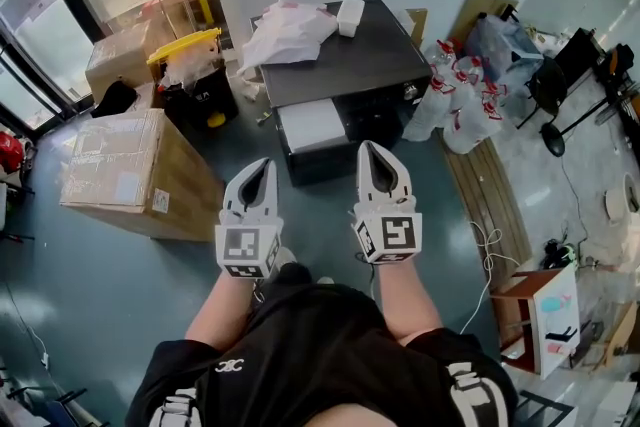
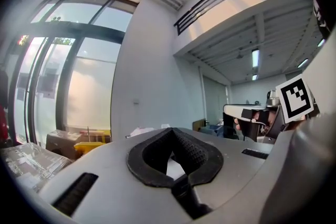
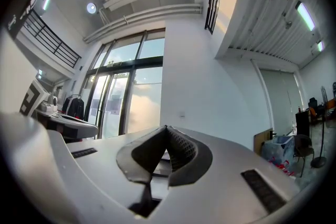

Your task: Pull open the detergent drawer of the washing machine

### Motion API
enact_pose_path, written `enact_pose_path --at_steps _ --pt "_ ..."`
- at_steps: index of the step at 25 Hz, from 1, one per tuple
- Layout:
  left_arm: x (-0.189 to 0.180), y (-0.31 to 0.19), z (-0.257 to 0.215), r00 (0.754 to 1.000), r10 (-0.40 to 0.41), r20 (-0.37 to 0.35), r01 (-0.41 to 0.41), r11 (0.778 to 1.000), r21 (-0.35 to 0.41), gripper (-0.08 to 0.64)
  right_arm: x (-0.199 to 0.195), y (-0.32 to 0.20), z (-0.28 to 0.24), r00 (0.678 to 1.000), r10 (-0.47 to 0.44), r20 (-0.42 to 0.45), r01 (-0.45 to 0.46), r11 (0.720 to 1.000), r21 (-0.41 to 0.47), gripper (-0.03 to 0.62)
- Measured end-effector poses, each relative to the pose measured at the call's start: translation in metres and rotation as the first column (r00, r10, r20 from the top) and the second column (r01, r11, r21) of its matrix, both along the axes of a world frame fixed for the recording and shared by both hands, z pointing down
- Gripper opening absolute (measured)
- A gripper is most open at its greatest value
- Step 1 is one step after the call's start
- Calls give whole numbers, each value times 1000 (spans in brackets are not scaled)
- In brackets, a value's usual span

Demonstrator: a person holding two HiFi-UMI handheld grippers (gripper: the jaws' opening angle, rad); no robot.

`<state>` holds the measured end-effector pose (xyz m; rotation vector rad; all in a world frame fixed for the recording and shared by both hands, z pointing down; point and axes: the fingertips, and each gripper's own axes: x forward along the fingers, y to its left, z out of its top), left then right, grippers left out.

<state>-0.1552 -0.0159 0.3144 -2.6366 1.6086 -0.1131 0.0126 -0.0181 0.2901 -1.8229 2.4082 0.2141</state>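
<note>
a grey-blue floor (image 1: 120,295) strewn with boxes (image 1: 130,165) and bags (image 1: 460,105) carries the dark washer (image 1: 345,65), which stands straight ahead of and below both tongs, with a white panel (image 1: 310,125), probably the drawer, on the left of its near front. the left tongs (image 1: 262,165) and right tongs (image 1: 368,150) are both closed on nothing, side by side and short of the washer; the left looks slightly nearer the panel, whose long axis runs across the front. no brand or label is legible, only the tongs' square markers (image 1: 245,245).
</note>
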Motion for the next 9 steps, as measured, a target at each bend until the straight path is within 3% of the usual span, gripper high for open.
enact_pose_path --at_steps 9 --pt "-2 13 0 1000 -8 -3 8 1000 -8 -3 -5 12 8 1000 -18 4 18 1000 -12 3"
